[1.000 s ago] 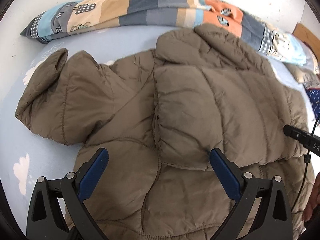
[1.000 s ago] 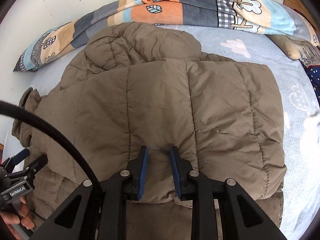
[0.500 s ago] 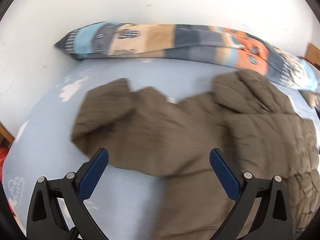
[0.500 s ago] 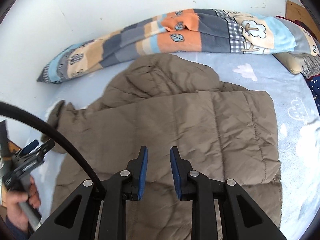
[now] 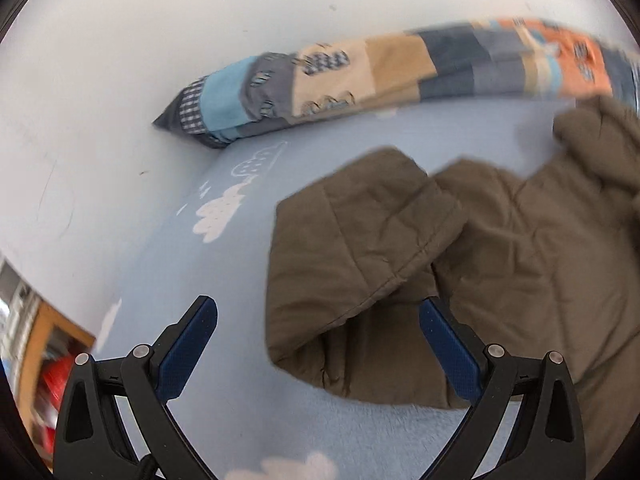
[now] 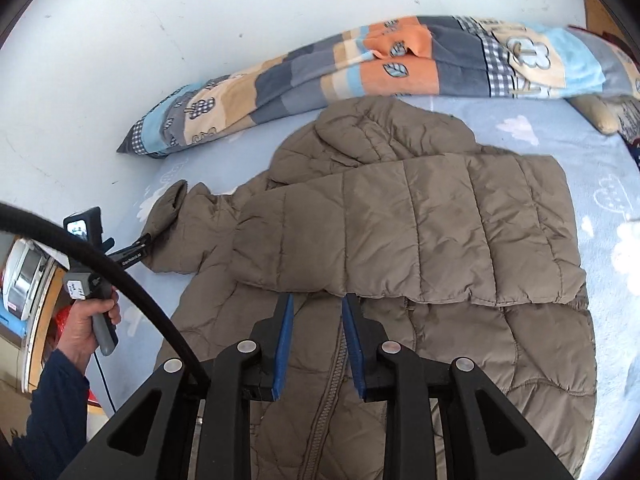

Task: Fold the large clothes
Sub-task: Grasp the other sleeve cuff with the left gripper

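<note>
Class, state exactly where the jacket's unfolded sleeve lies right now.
In the left wrist view the sleeve lies on the blue sheet, its cuff between the open left gripper fingers, below the patchwork quilt.

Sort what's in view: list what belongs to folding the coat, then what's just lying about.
For the job:
brown coat
its left sleeve
left claw, open
right claw, nearly closed, holding nothing

Lying about:
patchwork quilt
blue bedsheet

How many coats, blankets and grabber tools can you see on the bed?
Coats: 1, the jacket
Blankets: 1, the blanket
Grabber tools: 2, the left gripper and the right gripper
Total: 4
</note>
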The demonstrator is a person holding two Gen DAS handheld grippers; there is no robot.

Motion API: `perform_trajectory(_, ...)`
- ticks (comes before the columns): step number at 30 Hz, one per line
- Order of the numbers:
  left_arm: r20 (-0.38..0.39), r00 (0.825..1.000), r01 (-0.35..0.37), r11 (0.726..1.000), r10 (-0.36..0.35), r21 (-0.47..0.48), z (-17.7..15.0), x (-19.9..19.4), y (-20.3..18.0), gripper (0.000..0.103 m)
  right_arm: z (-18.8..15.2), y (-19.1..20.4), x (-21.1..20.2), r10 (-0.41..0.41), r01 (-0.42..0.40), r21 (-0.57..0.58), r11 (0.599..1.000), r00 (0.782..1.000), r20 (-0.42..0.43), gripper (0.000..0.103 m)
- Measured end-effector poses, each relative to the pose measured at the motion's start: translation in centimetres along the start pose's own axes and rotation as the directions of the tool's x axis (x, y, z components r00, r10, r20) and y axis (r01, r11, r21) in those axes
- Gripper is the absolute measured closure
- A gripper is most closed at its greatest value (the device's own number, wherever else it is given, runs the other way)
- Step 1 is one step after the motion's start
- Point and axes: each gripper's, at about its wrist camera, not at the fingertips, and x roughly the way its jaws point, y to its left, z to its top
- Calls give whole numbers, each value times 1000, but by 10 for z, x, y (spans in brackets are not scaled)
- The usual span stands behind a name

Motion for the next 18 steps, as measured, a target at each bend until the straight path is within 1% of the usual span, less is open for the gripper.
perform_trajectory(2, -3, 1000, -1, 999, 1, 32, 3, 10, -9, 2, 1, -7, 5, -2, 2, 15, 1000, 1000, -6, 75)
perform_trajectory(4, 5, 1000, -27, 997, 27, 69, 8, 19, -18, 2, 3, -14, 9, -7, 7, 20, 1000, 1000, -17, 75)
perform_trajectory(7, 30, 998, -59, 995, 57, 81, 18, 26, -23, 2, 3, -20, 13, -4, 5, 31, 1000, 1000, -27, 75)
perform_trajectory(11, 39, 995, -90, 995, 88, 52, 28, 38, -25, 2, 1, -25, 18, -4, 5, 29, 1000, 999, -43, 75)
perform_trajectory(13, 35, 995, -95, 995, 95, 5, 30, 45, -23, 2, 1, -27, 19, -4, 5, 31, 999, 999, -45, 75)
perform_trajectory(14, 30, 995, -97, 995, 97, -15, 31, 47, -21, 3, 1, -28, 20, -4, 5, 34, 999, 999, -46, 75)
perform_trajectory(15, 20, 995, -94, 995, 95, -46, 31, 51, -18, 10, 1, -27, 21, -3, 5, 34, 999, 999, -47, 75)
perform_trajectory(16, 10, 996, -84, 993, 85, -78, 31, 53, -14, 30, 1, -27, 23, -4, 5, 30, 1000, 999, -48, 75)
perform_trajectory(17, -7, 998, -64, 991, 64, -117, 30, 56, -8, 54, 1, -26, 24, -8, 9, 29, 1000, 999, -48, 75)
perform_trajectory(18, -23, 999, -38, 985, 35, -168, 29, 58, 1, 62, 1, -26, 25, -8, 10, 30, 1000, 999, -50, 75)
